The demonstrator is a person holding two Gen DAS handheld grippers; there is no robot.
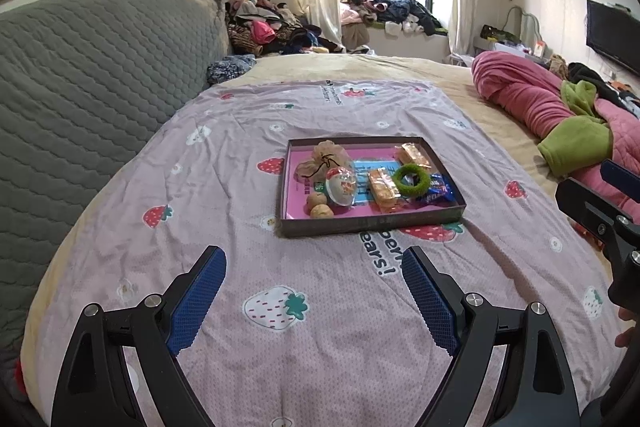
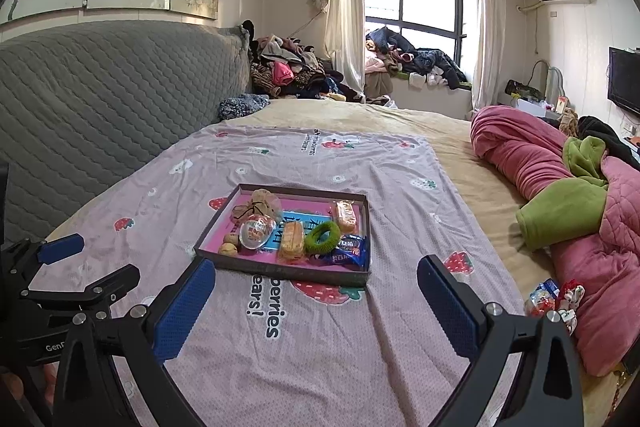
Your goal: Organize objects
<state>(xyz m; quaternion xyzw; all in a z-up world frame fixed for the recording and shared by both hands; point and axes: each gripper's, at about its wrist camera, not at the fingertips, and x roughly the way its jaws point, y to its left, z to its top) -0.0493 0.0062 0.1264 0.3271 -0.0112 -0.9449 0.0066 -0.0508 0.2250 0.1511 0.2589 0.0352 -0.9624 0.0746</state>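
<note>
Tray [image 1: 372,223], a shallow dark box with a pink floor, is lying on the strawberry-print sheet [image 1: 280,267] near the middle of the bed, and it is carrying the small objects together: a drawstring pouch [image 1: 326,155] at its far left corner, a clear ball [image 1: 341,187] and two walnuts [image 1: 319,207] toward its near left corner, two wrapped biscuits [image 1: 383,189] across its middle and far right, a green ring [image 1: 411,180], and a blue snack packet [image 1: 436,193] by its near right corner.

A few more small items [image 2: 554,297] are lying off the sheet at the right edge of the bed, against the pink quilt [image 2: 600,267].

The left gripper [image 1: 314,291] and the right gripper [image 2: 316,307] are both hovering over the sheet short of the tray's near edge, each with its jaws spread wide and gripping nothing.

This arrangement is fitting either a collection nearing its end or a full tray awaiting sorting; the views are not settling which.

For any pick, the jaws are best lowered astride a single object, closing across its narrow side, keeping clear of the tray wall and neighbours.
</note>
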